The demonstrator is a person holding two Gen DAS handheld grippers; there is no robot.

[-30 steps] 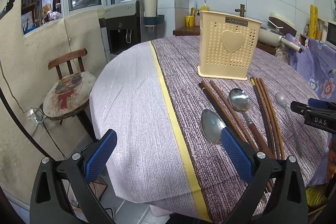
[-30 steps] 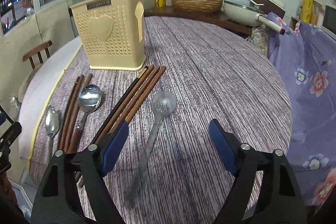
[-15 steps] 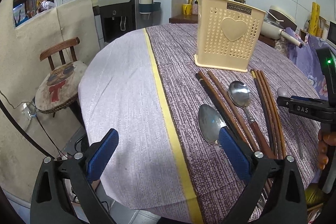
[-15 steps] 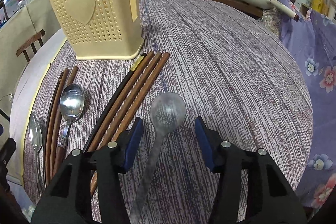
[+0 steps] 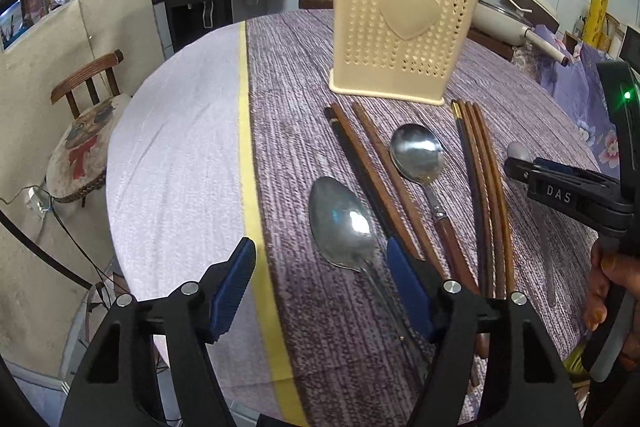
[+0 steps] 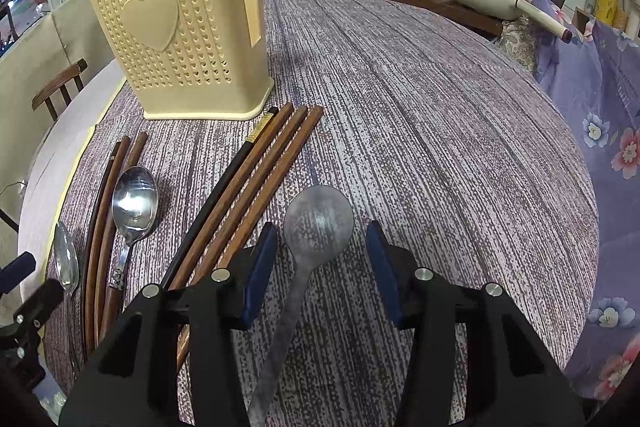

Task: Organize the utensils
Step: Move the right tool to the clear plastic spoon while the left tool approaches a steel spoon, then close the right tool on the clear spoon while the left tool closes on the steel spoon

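Right tongs: black gripper with blue pads (image 6: 322, 259), jaws apart, straddling the neck of the dull grey round-bowled metal spoon (image 6: 318, 217) lying flat on the purple striped tablecloth (image 6: 440, 147)
Left tongs: matching gripper (image 5: 320, 279), jaws apart, holding nothing, over the shiny oval steel spoon (image 5: 344, 223)
Risk: I'd say the thin flat handle may slip or pivot; the left pad sits near the brown wooden chopsticks (image 6: 256, 183) and could nudge them
Holder: cream perforated plastic utensil caddy with a heart (image 6: 176, 39), upright beyond the utensils; its inside can't be seen
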